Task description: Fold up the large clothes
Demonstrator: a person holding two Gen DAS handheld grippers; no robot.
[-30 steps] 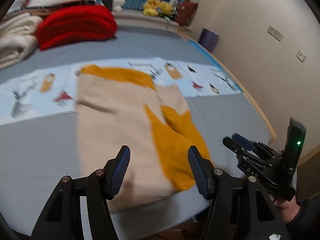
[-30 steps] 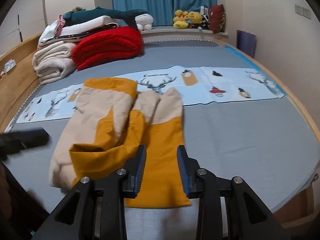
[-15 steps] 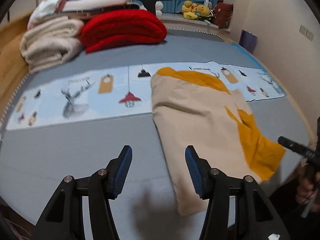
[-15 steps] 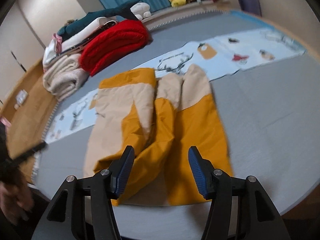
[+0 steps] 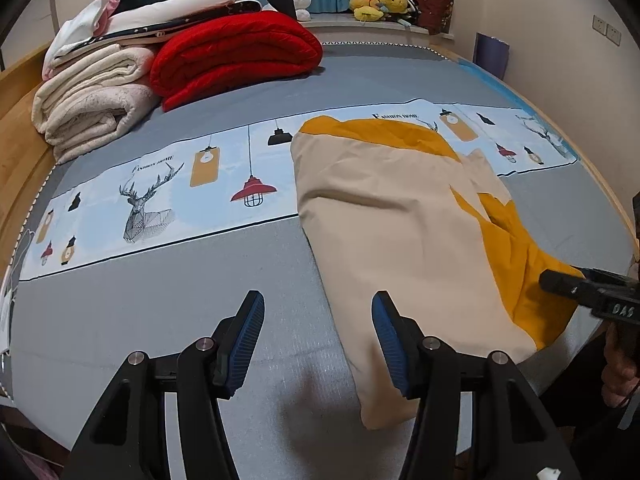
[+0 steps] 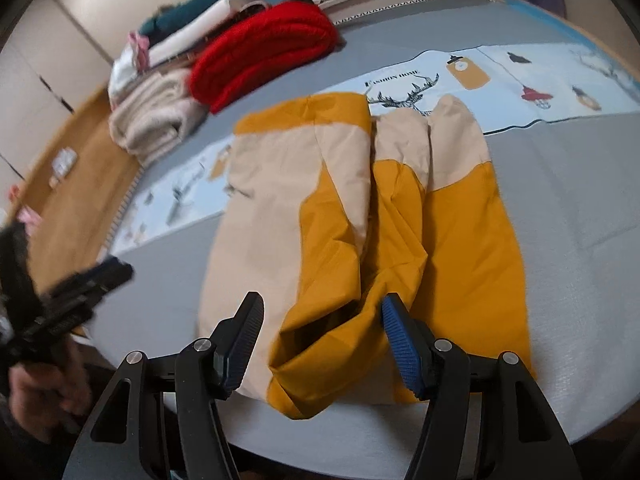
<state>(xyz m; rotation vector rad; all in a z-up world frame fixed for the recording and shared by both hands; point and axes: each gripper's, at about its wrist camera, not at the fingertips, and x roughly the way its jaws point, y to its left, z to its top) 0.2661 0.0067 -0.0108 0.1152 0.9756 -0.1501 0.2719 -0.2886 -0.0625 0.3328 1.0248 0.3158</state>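
Two tools over bed [image 5: 160, 292]: left tool [image 5: 318, 340] wide, empty; right tool [image 6: 322, 344] opening, empty, above jacket [image 6: 360, 216] hem.

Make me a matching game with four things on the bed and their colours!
Things:
1. rolled quilt
2. folded blanket
3. bed sheet
4. plush toys

Colours:
A. yellow
B. grey
C. red
D. cream

Pairs: 1-C, 2-D, 3-B, 4-A
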